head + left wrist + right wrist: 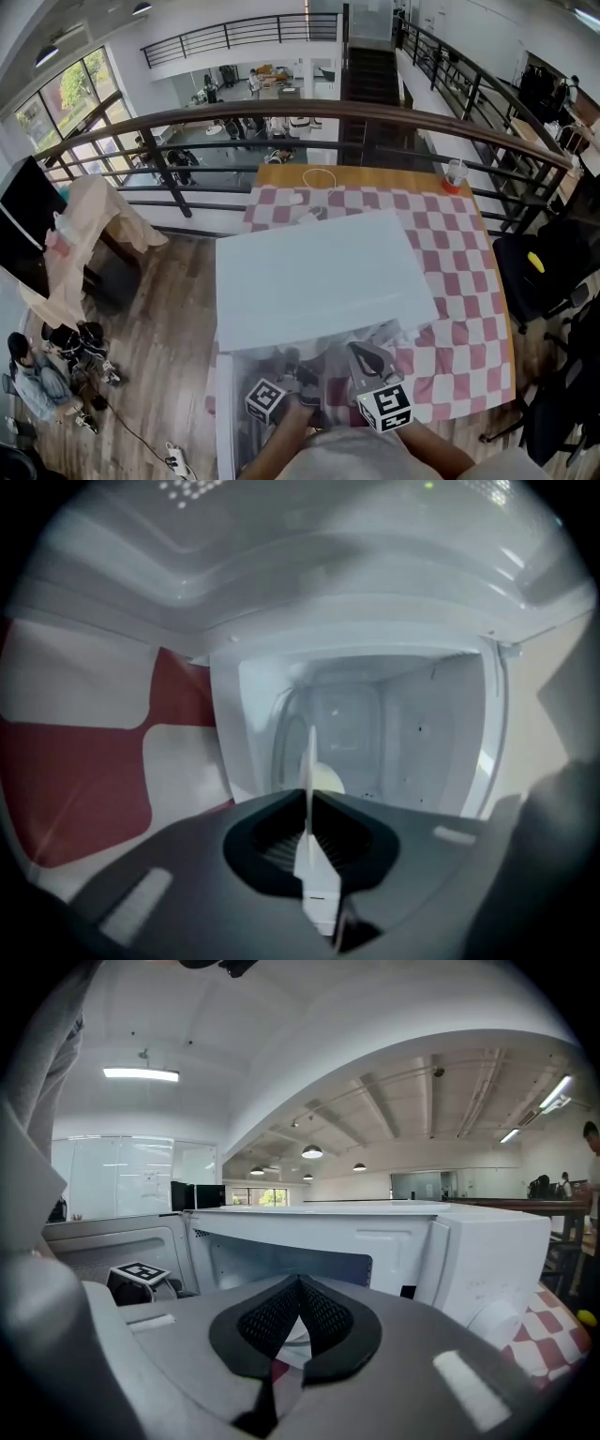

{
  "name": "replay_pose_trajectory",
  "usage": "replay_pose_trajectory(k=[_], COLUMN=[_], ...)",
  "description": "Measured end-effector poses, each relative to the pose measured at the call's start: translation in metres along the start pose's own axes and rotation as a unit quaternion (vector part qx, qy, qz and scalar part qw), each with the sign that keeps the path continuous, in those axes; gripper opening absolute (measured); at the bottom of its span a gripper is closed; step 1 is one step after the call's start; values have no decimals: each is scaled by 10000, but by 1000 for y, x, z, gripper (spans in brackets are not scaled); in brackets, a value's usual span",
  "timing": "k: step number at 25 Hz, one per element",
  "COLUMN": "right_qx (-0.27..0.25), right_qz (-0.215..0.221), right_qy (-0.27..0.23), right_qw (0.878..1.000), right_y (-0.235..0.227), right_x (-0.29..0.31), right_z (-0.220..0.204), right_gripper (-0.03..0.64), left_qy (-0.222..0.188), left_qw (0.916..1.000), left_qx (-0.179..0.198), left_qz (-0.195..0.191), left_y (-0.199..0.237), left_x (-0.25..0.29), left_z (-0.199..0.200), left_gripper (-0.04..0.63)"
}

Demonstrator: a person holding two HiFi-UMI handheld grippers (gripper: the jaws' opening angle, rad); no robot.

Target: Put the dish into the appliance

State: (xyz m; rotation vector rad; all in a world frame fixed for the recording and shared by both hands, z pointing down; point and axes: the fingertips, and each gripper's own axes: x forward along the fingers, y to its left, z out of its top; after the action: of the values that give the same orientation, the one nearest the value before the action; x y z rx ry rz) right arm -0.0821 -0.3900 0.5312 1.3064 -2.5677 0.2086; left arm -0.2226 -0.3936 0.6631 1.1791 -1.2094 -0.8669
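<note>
Left claw: your left gripper (pixel 310 803) is pinched tight on the rim of a thin white dish (pixel 309 757), which shows edge-on between the pads.
Right claw: your right gripper (pixel 298 1286) has its tips pressed together with nothing between them. Only a sliver of cloth shows through the gap lower down.
Dish: it is carried in the air at the mouth of the microwave (pixel 323 272), with its free edge aimed into the cavity (pixel 412 733). It rests on nothing that you can see.
Unclear: a pale round patch sits low in the cavity just beside the dish's edge. I cannot tell whether it belongs to the dish or to the cavity floor.
Appliance: the white microwave stands on a red-and-white checked tablecloth (pixel 459 281). Its door (pixel 103 1246) stands open on your left, and the cavity looks bare.
Right claw's place: it hangs idle just in front of the microwave, beside your left one.
Done, as I judge it: the door is open, the dish is gripped, and it is lined up with the opening.
Left to do: carry the dish inside, lay it on the cavity floor, spread the left claw and back out.
Watch: you hold it by a thin rim, so keep it clear of the opening's frame.
</note>
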Motion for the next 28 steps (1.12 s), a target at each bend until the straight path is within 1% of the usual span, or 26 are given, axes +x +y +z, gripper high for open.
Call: replay_pose_trajectory(k=[2,5,10,12,16,18,20,22,23,24,25,26,28], right_qx=[1,11,31,38,47,60,75,79,78,76,75,77,87], right_qz=[-26,-77,-117,-119,-100,-101,-124,-154,-167,-180,-194,-208,-237], right_qy=[7,29,43,36,16,-15,-36,-48,-52,-54,-56,-58,-67], right_qw=[10000,10000,9999,9999,9999,9999,9999,9998,9998,9998,9998,9997,9997], right_y=[-3,-8,-12,-13,-11,-11,-12,-13,-14,-14,-15,-15,-16], right_x=[-1,-4,-7,-8,-12,-14,-17,-20,-22,-23,-24,-25,-27], right_z=[-2,-4,-7,-7,-8,-8,-9,-10,-10,-10,-10,-11,-11], right_gripper=[-1,0,-1,-2,-1,0,-1,-1,0,-2,-1,0,-1], left_qy=[-51,-89,-68,-22,-24,-16,12,55,94,145,197,235,275], left_qw=[9999,9999,9993,9984,9961,9948,9936,9906,9872,9823,9769,9728,9704], left_qx=[-34,-4,295,426,419,520,652,844,1033,1287,1541,1724,1846], left_qz=[97,145,227,361,778,872,918,1078,1211,1353,1467,1530,1534], left_y=[7,12,9,7,11,11,10,12,13,14,15,15,14], left_x=[3,8,15,17,12,11,11,9,8,7,7,7,9], left_z=[0,0,-2,-4,-6,-5,-5,-4,-4,-3,-1,0,1], left_gripper=[21,20,17,17,17,20,21,26,31,41,65,73,74])
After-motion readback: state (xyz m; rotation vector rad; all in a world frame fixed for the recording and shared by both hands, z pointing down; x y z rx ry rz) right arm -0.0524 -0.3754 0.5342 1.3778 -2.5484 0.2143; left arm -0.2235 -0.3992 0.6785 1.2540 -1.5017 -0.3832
